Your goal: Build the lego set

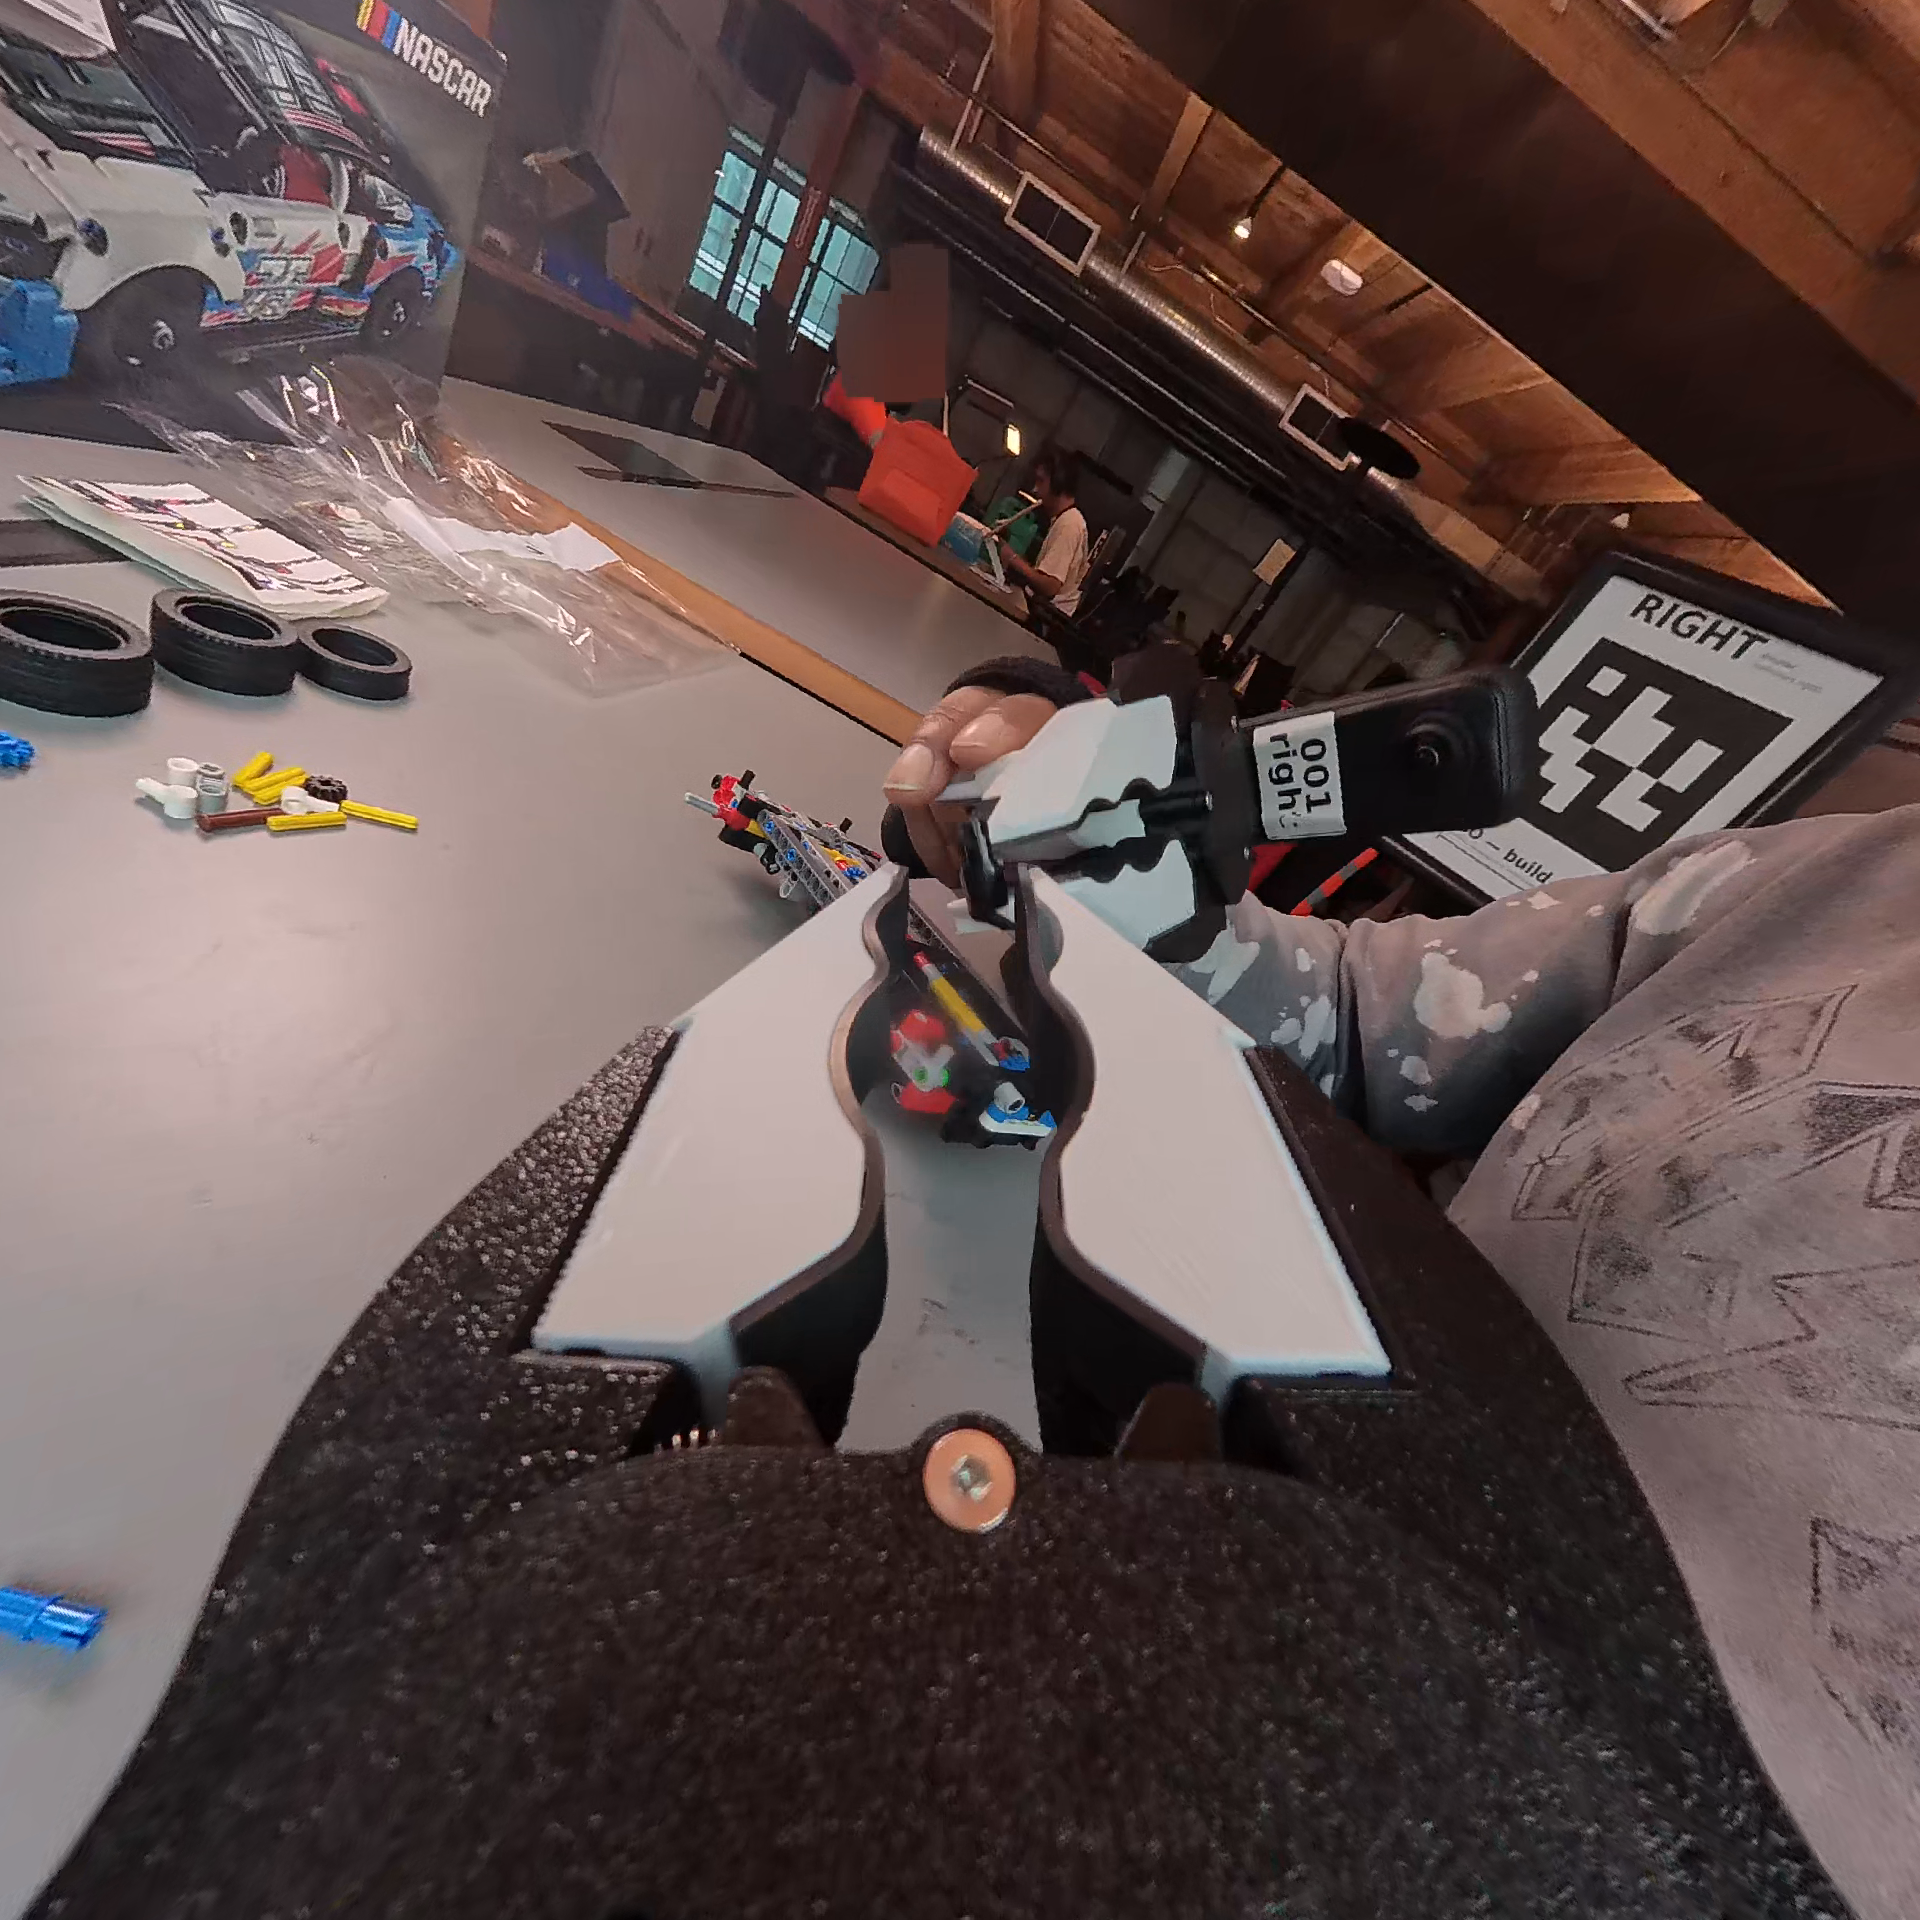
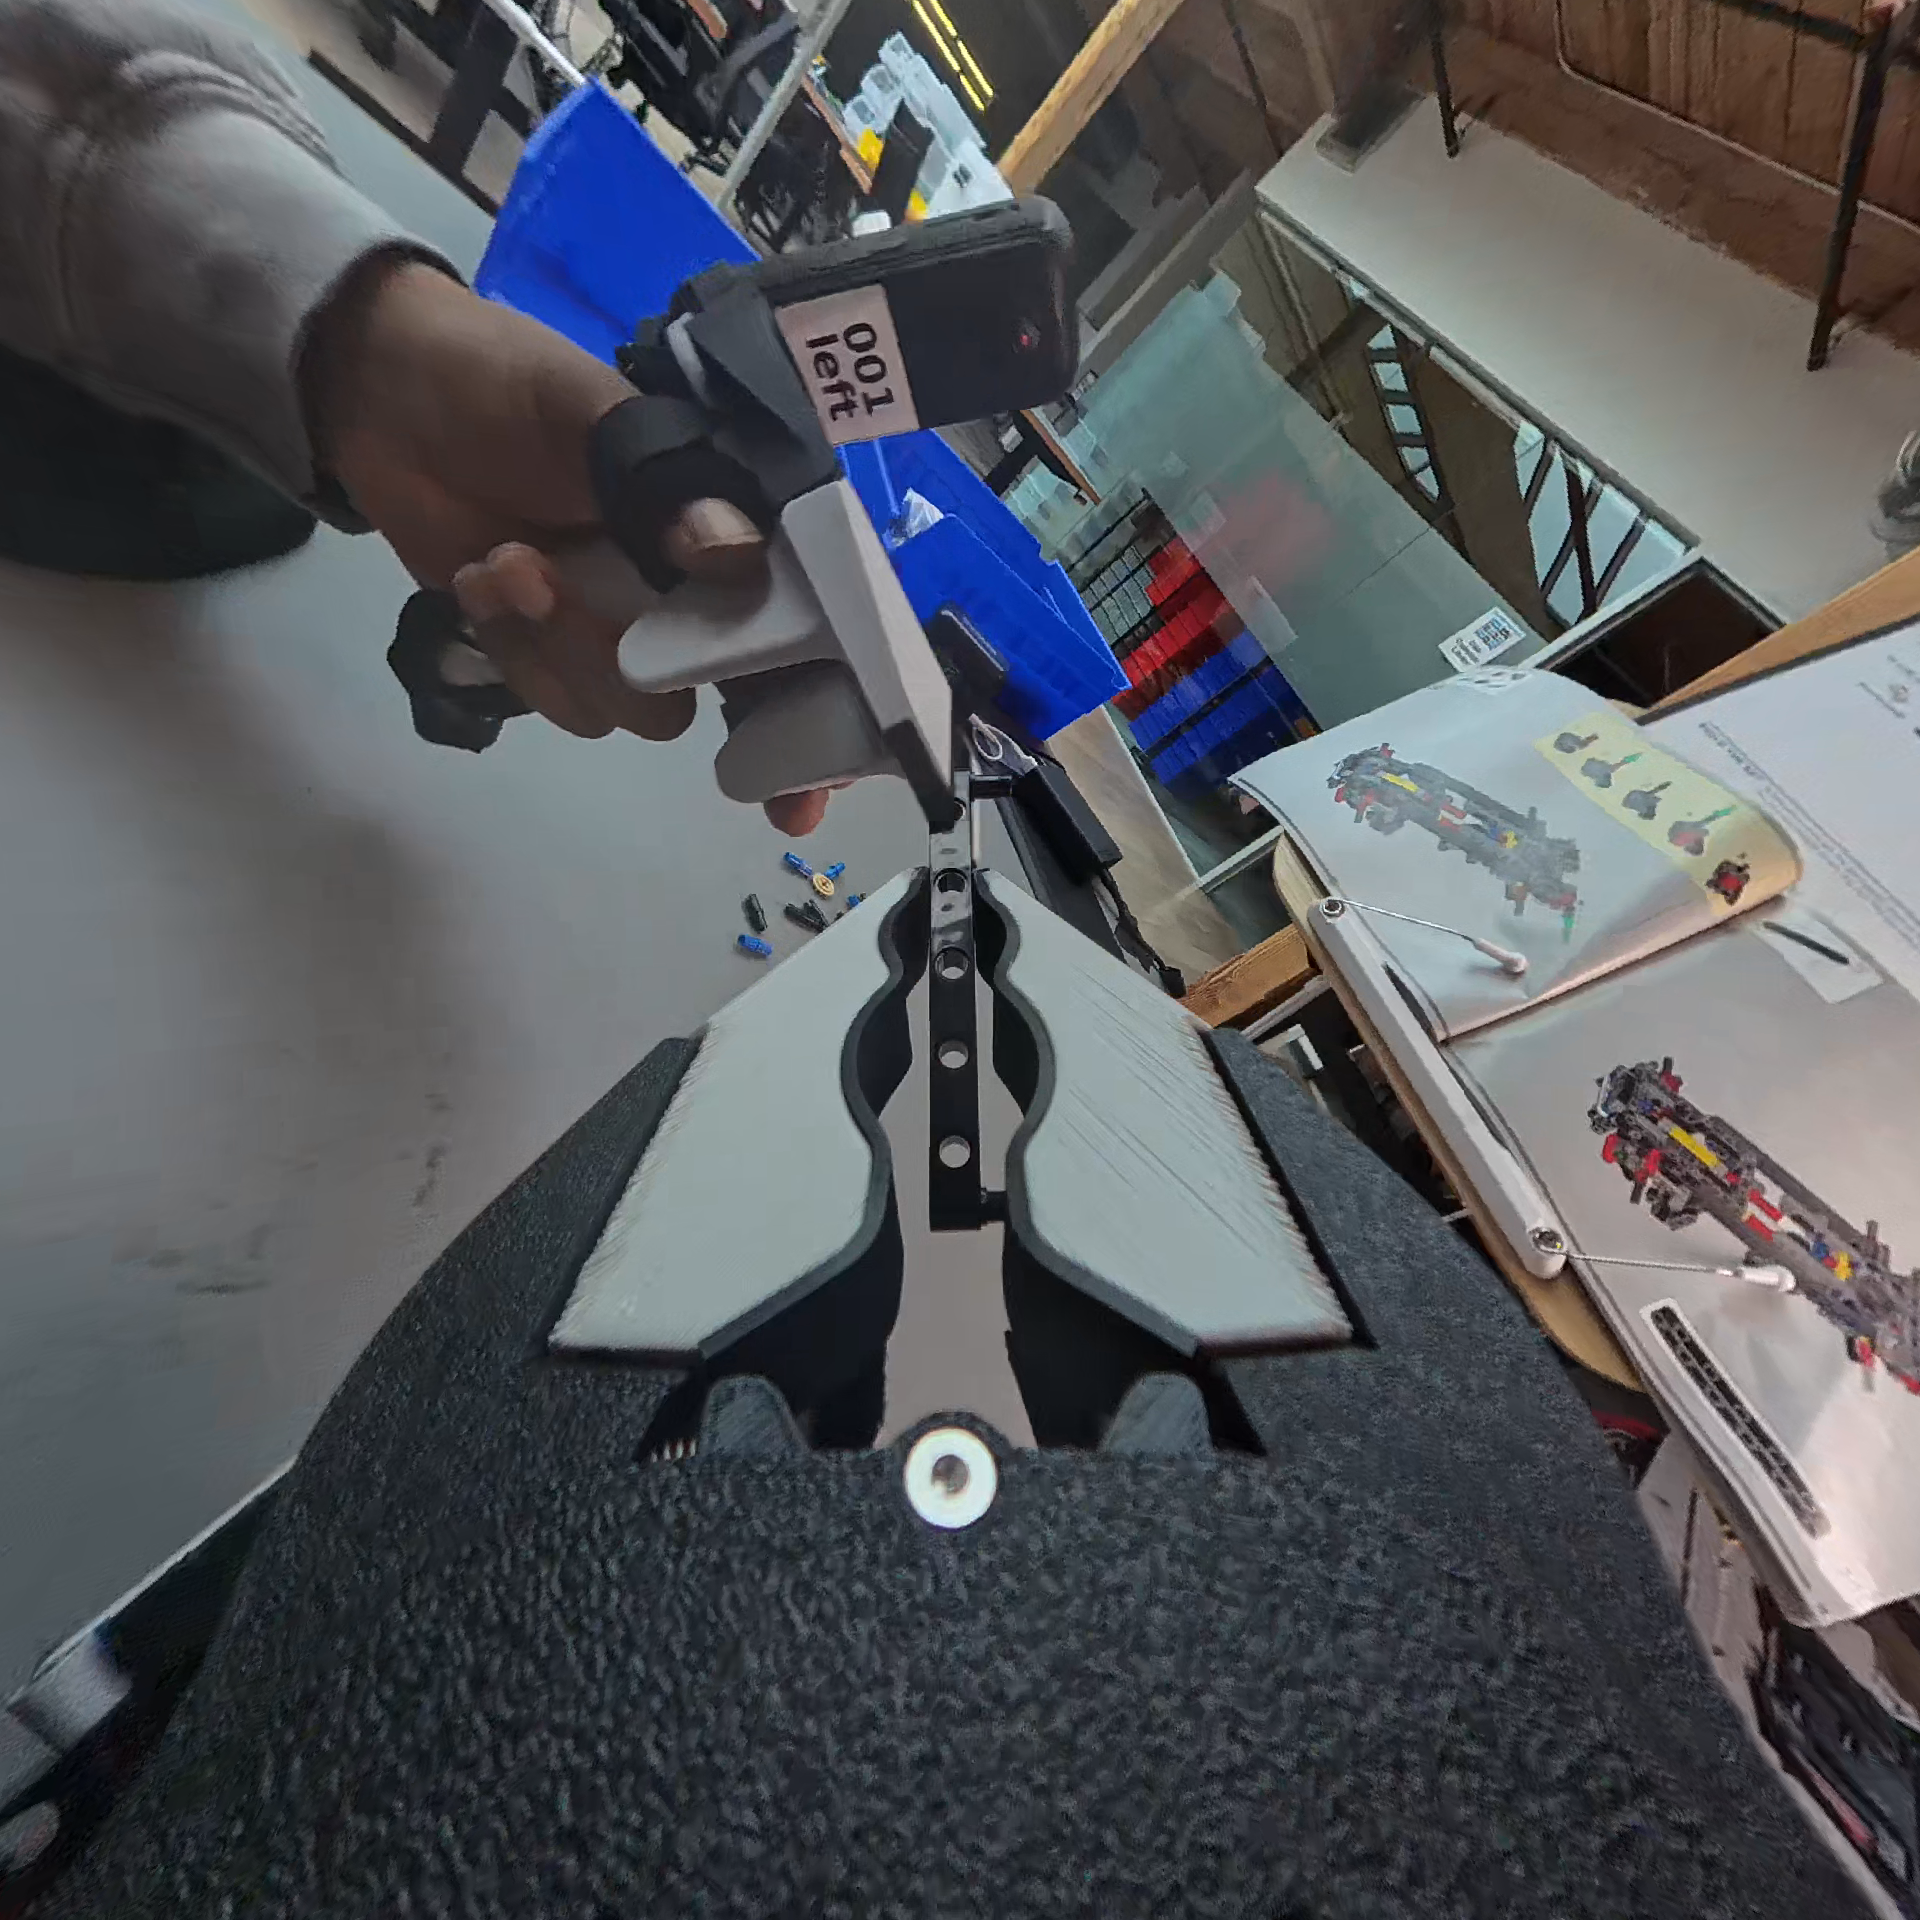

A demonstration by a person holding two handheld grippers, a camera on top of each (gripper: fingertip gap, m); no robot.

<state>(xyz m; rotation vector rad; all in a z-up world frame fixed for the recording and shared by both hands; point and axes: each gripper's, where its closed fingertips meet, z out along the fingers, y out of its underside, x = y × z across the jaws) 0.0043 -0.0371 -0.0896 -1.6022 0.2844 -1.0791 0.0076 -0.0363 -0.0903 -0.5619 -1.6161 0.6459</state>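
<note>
My right gripper (image 2: 953,883) is shut on a long black beam with holes (image 2: 951,1049), which sticks out past its fingertips. My left gripper (image 1: 961,888) faces it tip to tip. Its jaws stand a little apart, with the beam's far end (image 1: 982,868) between them. In the right wrist view the left gripper (image 2: 940,805) meets the top of the beam. The partly built Lego chassis (image 1: 800,842), grey with red, yellow and blue parts, lies on the grey table (image 1: 416,1039) under both grippers. The right gripper (image 1: 977,831) is held in a hand.
Three black tyres (image 1: 218,639), a pile of small parts (image 1: 270,795), a blue pin (image 1: 47,1616), plastic bags (image 1: 416,499), a sticker sheet (image 1: 208,545) and the set's box (image 1: 208,187) lie to the left. Loose pins (image 2: 800,904), a blue bin (image 2: 644,239) and the open instruction booklet (image 2: 1507,821) show in the right wrist view. Only a small space, under 4 cm, lies between the two pairs of fingers.
</note>
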